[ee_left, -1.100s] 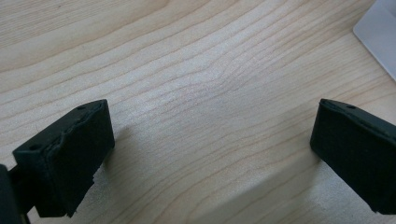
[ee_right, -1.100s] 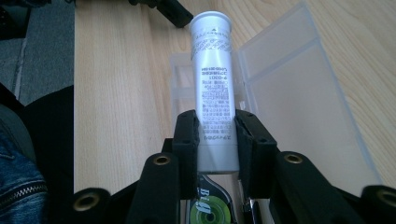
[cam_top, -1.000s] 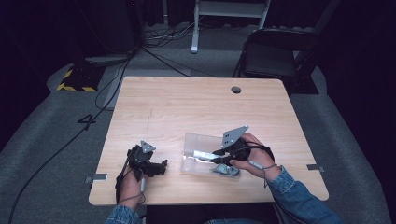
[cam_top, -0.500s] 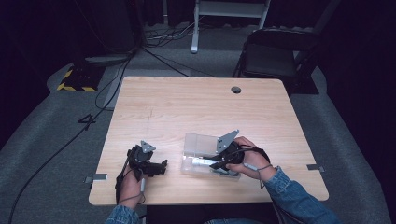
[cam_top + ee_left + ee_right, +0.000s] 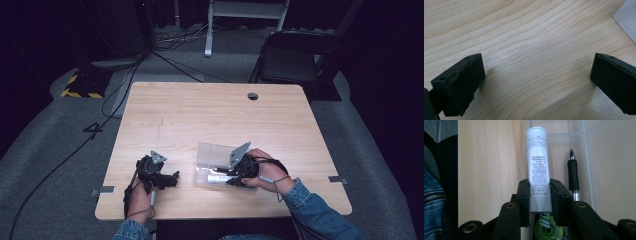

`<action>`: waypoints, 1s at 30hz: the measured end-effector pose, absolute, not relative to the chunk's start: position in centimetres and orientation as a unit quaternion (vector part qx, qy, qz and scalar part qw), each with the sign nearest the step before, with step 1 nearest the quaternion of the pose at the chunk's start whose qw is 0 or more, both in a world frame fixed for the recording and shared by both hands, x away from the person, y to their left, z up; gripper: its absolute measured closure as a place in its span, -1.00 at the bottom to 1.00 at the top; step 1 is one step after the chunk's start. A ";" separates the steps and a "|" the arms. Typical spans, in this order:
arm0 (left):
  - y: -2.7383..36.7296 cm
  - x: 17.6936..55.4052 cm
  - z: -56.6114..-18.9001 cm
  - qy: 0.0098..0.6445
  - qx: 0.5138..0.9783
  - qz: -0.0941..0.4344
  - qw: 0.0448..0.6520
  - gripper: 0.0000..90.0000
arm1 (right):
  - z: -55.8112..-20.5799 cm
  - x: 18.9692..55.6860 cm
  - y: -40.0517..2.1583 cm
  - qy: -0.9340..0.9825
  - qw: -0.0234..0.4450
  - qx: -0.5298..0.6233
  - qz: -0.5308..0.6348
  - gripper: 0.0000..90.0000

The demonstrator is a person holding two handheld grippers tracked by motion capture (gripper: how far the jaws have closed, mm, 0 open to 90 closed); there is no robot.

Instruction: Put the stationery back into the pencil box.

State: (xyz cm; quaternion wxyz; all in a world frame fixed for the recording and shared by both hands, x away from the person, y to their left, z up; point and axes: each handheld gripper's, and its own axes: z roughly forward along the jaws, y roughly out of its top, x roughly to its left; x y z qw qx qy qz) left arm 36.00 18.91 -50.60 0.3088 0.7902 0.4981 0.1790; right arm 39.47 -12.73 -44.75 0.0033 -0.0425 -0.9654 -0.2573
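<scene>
The grey-white tube (image 5: 538, 167) sits clamped between the two black jaws of the right gripper (image 5: 539, 195), its printed label facing the camera and its rounded cap pointing to twelve o'clock in the right gripper view — the pads press on both sides of its lower half. It lies inside, or just above, a clear plastic box (image 5: 584, 135); which of the two cannot be told. Just beside the tube, at three o'clock from it in that view, a black-gripped pen (image 5: 573, 176) lies along the box wall with its silver tip toward twelve o'clock, and at six o'clock, under the jaws, part of a green round label (image 5: 548, 227) peeks out. In the high view the tube (image 5: 216, 177) lies across the front part of the box (image 5: 215, 152), which rests on the wooden table (image 5: 210, 110) at about five o'clock from the table's middle, with the right hand (image 5: 265, 172) and its gripper (image 5: 235, 175) reaching in from three o'clock. The left gripper (image 5: 172, 179) rests well apart at nine o'clock from the box, near the table's front edge — in the left gripper view its jaws stand wide apart with nothing but bare wood (image 5: 531, 57) between them, and a corner of the box (image 5: 627, 18) shows at two o'clock.
</scene>
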 end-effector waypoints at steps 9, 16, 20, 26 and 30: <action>18.9 36.0 -50.6 0.498 0.790 0.179 0.309 -1.00 | -45.3 40.0 -12.8 -0.964 -0.002 -0.042 -0.263 0.60; 18.9 36.0 -50.6 0.498 0.790 0.179 0.309 -1.00 | -45.9 40.7 -13.0 -0.964 -0.011 -0.037 -0.263 0.58; 18.9 36.0 -50.6 0.498 0.790 0.179 0.309 -1.00 | -46.2 41.0 -13.1 -0.963 -0.016 -0.039 -0.268 0.56; 18.9 36.0 -50.6 0.498 0.790 0.179 0.310 -1.00 | -46.3 41.4 -13.2 -0.962 -0.026 -0.030 -0.270 0.53; 18.9 36.0 -50.6 0.498 0.790 0.179 0.309 -1.00 | -46.3 41.3 -13.2 -0.961 -0.021 -0.016 -0.274 0.58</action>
